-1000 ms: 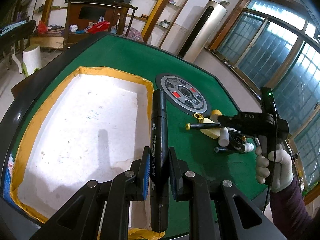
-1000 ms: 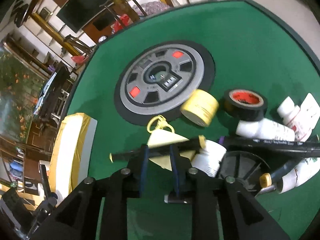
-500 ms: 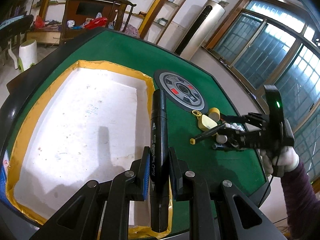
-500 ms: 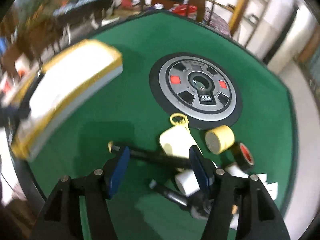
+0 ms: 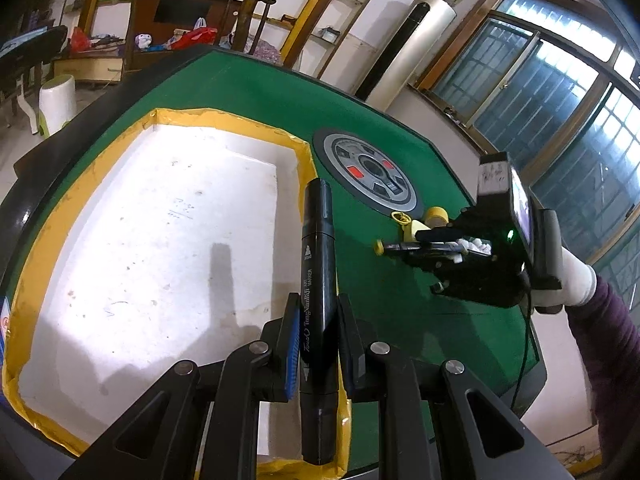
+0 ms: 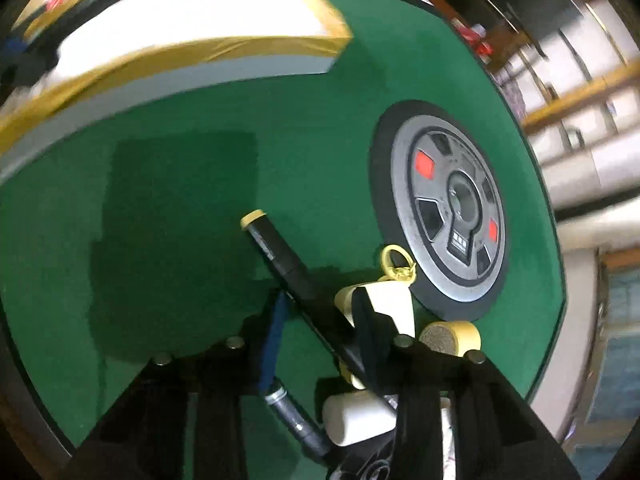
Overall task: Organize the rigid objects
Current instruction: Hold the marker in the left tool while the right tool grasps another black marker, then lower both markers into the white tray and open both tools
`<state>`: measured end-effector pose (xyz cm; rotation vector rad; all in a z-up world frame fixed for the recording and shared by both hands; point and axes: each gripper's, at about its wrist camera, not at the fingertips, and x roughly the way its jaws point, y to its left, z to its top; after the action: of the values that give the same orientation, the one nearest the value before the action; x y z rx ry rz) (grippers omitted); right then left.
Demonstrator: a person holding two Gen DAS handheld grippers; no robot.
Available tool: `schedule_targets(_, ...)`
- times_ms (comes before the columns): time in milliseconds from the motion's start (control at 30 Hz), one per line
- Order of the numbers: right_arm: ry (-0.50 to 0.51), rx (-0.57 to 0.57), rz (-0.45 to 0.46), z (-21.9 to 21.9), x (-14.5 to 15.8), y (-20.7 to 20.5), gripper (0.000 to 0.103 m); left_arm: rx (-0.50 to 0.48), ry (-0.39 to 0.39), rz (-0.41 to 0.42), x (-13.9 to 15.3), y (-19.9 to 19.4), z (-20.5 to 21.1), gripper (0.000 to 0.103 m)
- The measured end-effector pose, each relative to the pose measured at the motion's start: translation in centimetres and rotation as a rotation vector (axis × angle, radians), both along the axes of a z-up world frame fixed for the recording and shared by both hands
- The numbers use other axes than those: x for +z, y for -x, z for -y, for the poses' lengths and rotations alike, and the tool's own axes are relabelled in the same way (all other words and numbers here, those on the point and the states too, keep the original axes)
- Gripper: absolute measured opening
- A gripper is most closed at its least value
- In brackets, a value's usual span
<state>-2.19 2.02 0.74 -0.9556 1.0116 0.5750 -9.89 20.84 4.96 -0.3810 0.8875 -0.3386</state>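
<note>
The left gripper (image 5: 318, 344), matte black plastic with blue ribbed pads on its 2 fingers, is clenched on a thick black plastic art marker (image 5: 318, 280) with white lettering printed along its smooth barrel; the marker points forward along the fingers and hangs over the near right edge of a shallow white foam tray rimmed in glossy yellow tape (image 5: 96, 184). The tray's rectangular floor is chalky and scuffed with faint marks, and it rests on a green felt tabletop (image 5: 248, 88) with a dark raised border. Set flat in the felt beside the tray's far corner is a round grey and black disc with 2 red diamond buttons (image 5: 370, 170). To the right, the right gripper (image 6: 320, 332), its jaws set apart, has a slim black pen with a yellow end cap (image 6: 276, 248) running diagonally between its fingers; the blurred right wrist view does not show whether the pads press the pen, so I cannot tell whether it is grasped. In the left wrist view that pen (image 5: 400, 246) lies level within the right gripper, above the felt. Near those fingers sit a pale yellow plastic wedge with a yellow ring and chain (image 6: 394, 300), a squat roll of yellow tape lying on its side (image 6: 452, 334), a white plastic cylinder (image 6: 356, 420) and a dark pen with a silvery metal collar (image 6: 292, 416).
</note>
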Motion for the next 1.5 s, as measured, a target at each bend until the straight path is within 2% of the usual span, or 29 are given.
schedule_targets(100, -0.075, -0.068, -0.026, 0.8, 0.7, -0.6, 0.016, 0.004, -0.001, -0.003, -0.1, 0.0, 0.0, 0.016)
schedule_targets(200, -0.162, -0.131, -0.011, 1.9, 2.0, -0.7, 0.015, 0.009, 0.0, 0.002, 0.0, 0.3, 0.1, 0.016)
schedule_targets(400, -0.456, -0.246, -0.018, 4.4, 6.9, -0.1, 0.016, 0.026, -0.026, 0.001, 0.7, 0.3, 0.2, 0.016)
schedule_targets(533, -0.684, -0.302, -0.113, 3.9, 9.5, 0.4, 0.016, 0.047, -0.065, 0.004, 1.8, -0.9, -0.4, 0.016)
schedule_targets(667, -0.882, -0.376, -0.265, 0.9, 9.3, -0.4, 0.016, 0.061, -0.105, -0.02, 2.2, -3.9, -1.4, 0.016)
schedule_targets(833, -0.935, -0.497, -0.339, -4.3, 6.5, -3.0, 0.016, 0.066, -0.116, -0.106, -0.3, -8.6, -2.6, 0.016)
schedule_targets(967, -0.937, -0.593, -0.332, -7.3, 4.7, -5.1, 0.016, 0.106, -0.08, -0.176, -2.9, -12.0, -3.6, 0.016)
schedule_targets(1033, -0.943, -0.642, -0.349, -8.0, 4.0, -5.4, 0.016, 0.121, -0.077, -0.183, -3.5, -13.0, -3.8, 0.016)
schedule_targets(1200, -0.906, -0.709, -0.311, -8.5, 2.8, -6.1, 0.016, 0.123, -0.039, -0.172, -4.0, -14.0, -3.8, 0.017)
schedule_targets(1300, -0.895, -0.755, -0.294, -8.1, 2.3, -6.4, 0.017, 0.129, -0.01, -0.158, -4.0, -14.1, -4.0, 0.026)
schedule_targets(1400, -0.924, -0.754, -0.307, -7.7, 2.4, -6.4, 0.021, 0.133, 0.017, -0.155, -3.9, -14.2, -4.1, 0.036)
schedule_targets(1467, -0.929, -0.742, -0.292, -7.5, 2.7, -6.2, 0.023, 0.134, 0.029, -0.15, -3.8, -14.2, -4.1, 0.051)
schedule_targets(1500, -0.931, -0.74, -0.279, -7.4, 3.0, -6.0, 0.024, 0.137, 0.032, -0.148, -3.6, -14.1, -4.1, 0.054)
